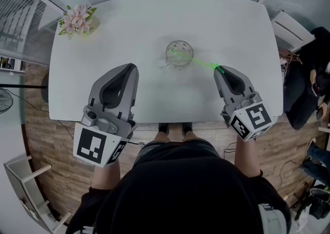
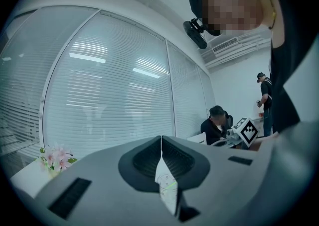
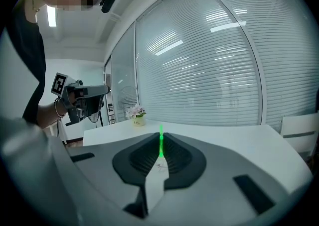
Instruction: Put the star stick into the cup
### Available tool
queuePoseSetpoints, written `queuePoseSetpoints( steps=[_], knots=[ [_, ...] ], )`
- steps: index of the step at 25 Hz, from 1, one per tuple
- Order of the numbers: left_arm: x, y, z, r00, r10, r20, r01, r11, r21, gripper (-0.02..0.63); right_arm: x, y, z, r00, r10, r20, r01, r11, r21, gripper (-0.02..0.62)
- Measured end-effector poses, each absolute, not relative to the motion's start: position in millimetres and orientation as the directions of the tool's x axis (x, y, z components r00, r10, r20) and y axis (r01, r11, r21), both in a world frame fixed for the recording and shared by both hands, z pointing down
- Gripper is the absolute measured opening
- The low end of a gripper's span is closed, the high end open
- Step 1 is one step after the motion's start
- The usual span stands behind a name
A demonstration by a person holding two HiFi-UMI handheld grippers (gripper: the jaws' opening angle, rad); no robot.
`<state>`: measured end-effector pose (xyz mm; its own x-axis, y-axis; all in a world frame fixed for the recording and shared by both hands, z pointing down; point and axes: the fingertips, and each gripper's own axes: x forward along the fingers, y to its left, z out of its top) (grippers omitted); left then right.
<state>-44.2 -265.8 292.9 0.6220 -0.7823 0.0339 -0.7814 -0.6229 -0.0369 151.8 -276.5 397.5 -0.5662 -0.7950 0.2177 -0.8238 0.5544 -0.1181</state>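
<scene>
Green star stick (image 1: 203,64): clamped at its near right end between the closed jaws of the right gripper (image 1: 218,69). It slants left and away, so that its far end lies over the mouth of the glass cup (image 1: 179,54). The cup stands upright at the centre of the white table (image 1: 154,16). On the left gripper (image 1: 132,67) the jaws are pressed together with nothing between them; it is held above the table's near left area, well apart from the cup. A flower pot (image 1: 77,20) occupies the far left corner.

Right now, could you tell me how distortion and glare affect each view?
Head view: table edges bow outward, evenly lit. Left gripper view: fisheye bends the blinds, which mirror ceiling lights; corners go black. Right gripper view: the stick glows green and soft at the jaws.
</scene>
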Motion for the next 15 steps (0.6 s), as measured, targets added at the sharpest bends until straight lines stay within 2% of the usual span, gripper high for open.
queuePoseSetpoints(
  steps=[8,15],
  knots=[
    [-43.7,-268.3,292.8,0.624,-0.78,0.03,-0.78,-0.625,-0.037,0.018,151.3,-277.5,399.0,-0.571,-0.791,0.22,-0.82,0.562,-0.108,0.031],
    [-41.8,-269.9,293.0,0.628,-0.777,0.023,-0.777,-0.629,-0.032,0.018,150.8,-279.2,394.3,-0.577,-0.791,0.206,-0.816,0.566,-0.112,0.079]
  ],
)
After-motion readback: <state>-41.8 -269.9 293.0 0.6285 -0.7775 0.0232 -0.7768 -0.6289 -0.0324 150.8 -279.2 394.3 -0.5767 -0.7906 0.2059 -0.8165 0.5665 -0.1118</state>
